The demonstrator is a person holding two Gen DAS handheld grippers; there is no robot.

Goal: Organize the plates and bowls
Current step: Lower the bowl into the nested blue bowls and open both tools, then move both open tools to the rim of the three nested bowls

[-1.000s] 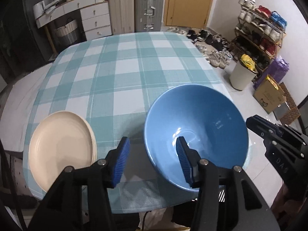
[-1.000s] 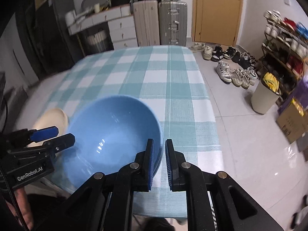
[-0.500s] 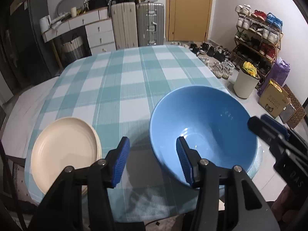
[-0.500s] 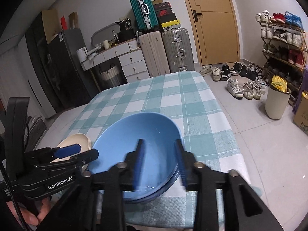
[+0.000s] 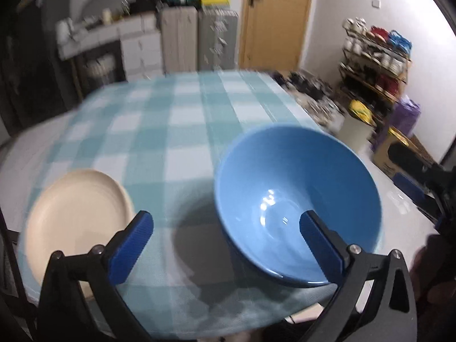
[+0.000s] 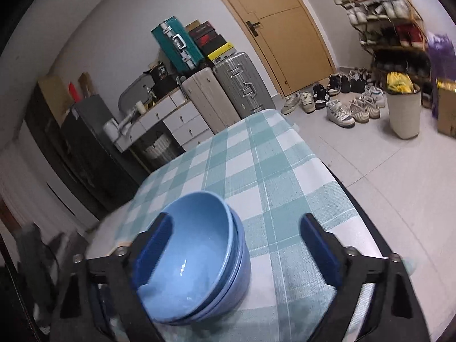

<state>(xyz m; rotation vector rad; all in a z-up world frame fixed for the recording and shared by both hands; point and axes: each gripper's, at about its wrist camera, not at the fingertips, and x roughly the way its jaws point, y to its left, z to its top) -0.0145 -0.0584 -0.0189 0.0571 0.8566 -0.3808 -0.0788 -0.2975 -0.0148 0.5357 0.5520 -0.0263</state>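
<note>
Left gripper hanging over the near edge of the table, jaws having just been opening and now sitting spread really wide, gripping nothing. Right blue pad showing in front of the inside of the blue bowl, left pad over by the rim of the cream plate, bowl's near rim falling in the gap between them without either pad pressing on it. Looking pretty blurry in this view, so not calling contact either way.

Right gripper also having just been opening, jaws standing wide apart and clamping nothing. Left pad overlapping the bowl in its own view, right pad off to the side over bare checked cloth.

Bowl sitting near the front right corner of the table, and from the right wrist view actually looking like stacked blue bowls, one nested inside another, rims showing as separate lines. Cream plate lying flat at the front left, well apart from the bowls.

Further out: suitcases standing against the back wall, wooden door beside them, shoe rack on the right with shoes scattered on the floor, white bin nearby.
</note>
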